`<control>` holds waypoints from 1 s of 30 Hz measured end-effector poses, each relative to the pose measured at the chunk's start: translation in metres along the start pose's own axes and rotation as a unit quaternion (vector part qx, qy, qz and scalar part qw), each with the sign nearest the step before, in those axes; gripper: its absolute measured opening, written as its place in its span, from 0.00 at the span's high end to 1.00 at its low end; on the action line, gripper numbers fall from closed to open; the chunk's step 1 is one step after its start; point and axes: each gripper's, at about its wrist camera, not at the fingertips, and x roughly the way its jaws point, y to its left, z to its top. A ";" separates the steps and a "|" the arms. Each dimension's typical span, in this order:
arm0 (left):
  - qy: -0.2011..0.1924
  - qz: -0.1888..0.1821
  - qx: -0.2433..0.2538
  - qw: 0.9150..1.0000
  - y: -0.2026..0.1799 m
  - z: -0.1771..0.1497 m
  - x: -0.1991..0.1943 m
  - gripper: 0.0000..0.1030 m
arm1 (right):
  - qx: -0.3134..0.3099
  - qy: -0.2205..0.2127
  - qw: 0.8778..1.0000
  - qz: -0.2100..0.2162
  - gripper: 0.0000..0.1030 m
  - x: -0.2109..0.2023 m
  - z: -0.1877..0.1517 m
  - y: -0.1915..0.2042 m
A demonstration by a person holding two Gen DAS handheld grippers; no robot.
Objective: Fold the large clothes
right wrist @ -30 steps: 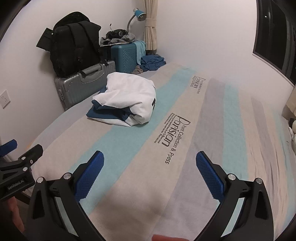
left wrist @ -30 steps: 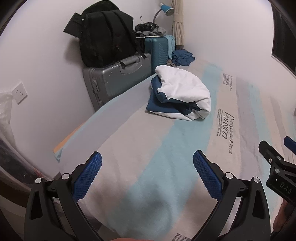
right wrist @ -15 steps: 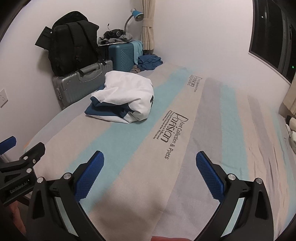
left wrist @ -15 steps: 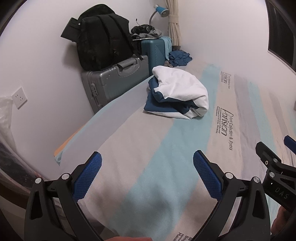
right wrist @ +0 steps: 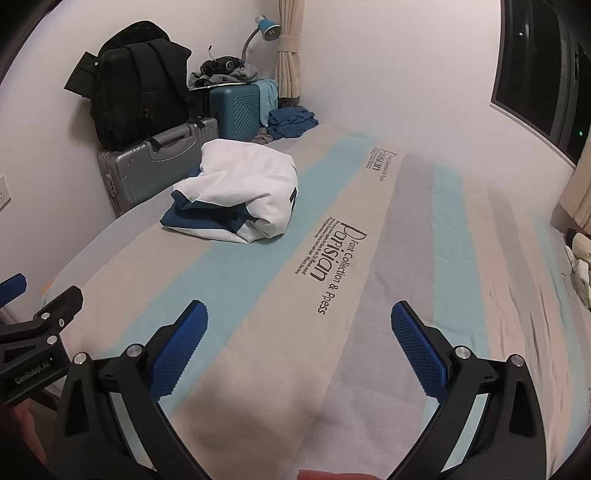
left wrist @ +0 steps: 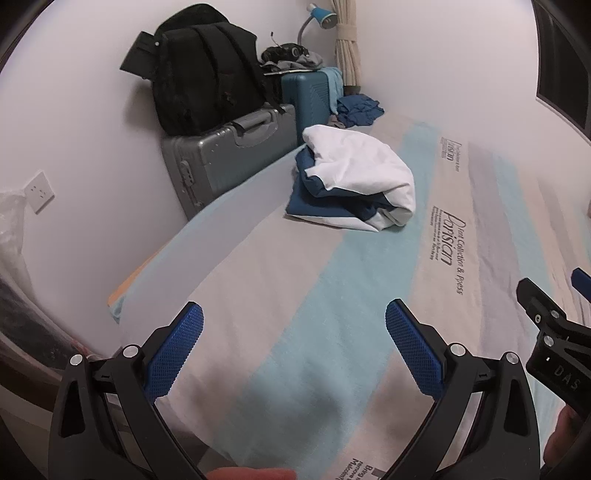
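Observation:
A crumpled white and dark blue garment (left wrist: 354, 181) lies on the striped bed sheet (left wrist: 332, 295), towards the far left side; it also shows in the right wrist view (right wrist: 240, 195). My left gripper (left wrist: 294, 325) is open and empty, held above the near end of the bed, well short of the garment. My right gripper (right wrist: 299, 325) is open and empty too, to the right of the left one. Each gripper shows at the edge of the other's view.
A silver suitcase (left wrist: 229, 155) with a black backpack (left wrist: 203, 74) on it stands against the left wall. A teal suitcase (left wrist: 310, 96), a blue lamp (left wrist: 321, 16) and a heap of blue clothes (left wrist: 360, 109) fill the far corner. A window (right wrist: 546, 74) is on the right.
Both grippers have drawn back and turned slightly, so the garment sits a little farther away and higher in both views. Both jaws stay open.

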 end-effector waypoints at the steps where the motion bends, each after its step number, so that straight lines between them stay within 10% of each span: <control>1: 0.001 0.000 -0.001 1.000 0.000 0.000 0.000 0.06 | -0.003 -0.001 1.000 -0.002 0.07 0.000 0.000 0.000; 30: 0.002 -0.019 0.003 1.000 -0.006 0.008 -0.002 0.06 | -0.009 0.005 1.000 -0.003 0.07 -0.001 0.003 -0.002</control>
